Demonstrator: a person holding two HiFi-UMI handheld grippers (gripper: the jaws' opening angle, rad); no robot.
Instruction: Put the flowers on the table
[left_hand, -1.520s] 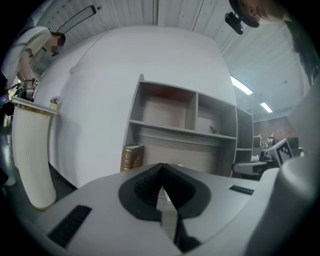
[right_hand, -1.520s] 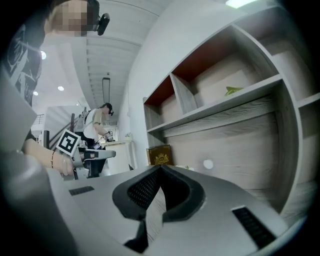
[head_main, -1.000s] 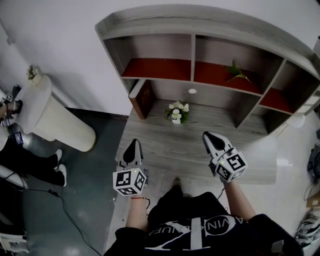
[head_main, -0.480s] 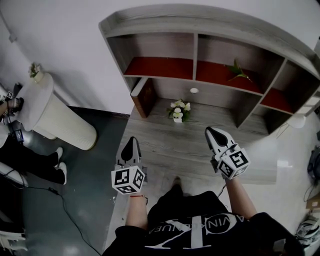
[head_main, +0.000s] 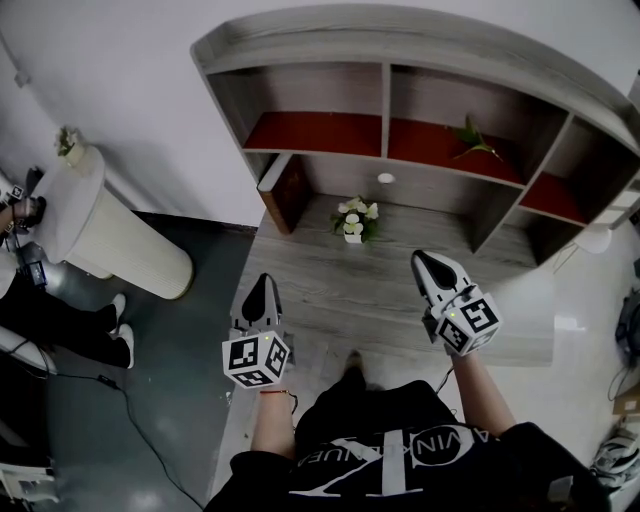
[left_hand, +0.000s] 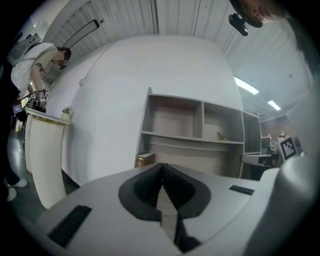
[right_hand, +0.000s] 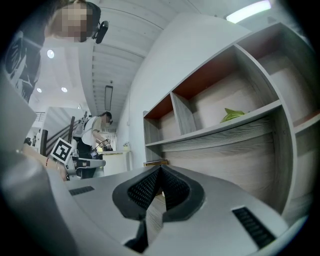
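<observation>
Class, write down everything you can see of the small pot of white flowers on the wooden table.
The pot of white flowers is a small bunch of pale blooms and green leaves in a little white pot, apparently upright. It stands toward the back of the grey wood-grain table, below the shelf unit and right of a brown box. Only the table touches it; the left gripper and right gripper are both short of it.

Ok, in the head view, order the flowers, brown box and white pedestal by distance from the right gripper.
1. Flowers, on the table, ahead-left of the right gripper.
2. Brown box, table's back left corner.
3. White pedestal, off the table, far left.
</observation>
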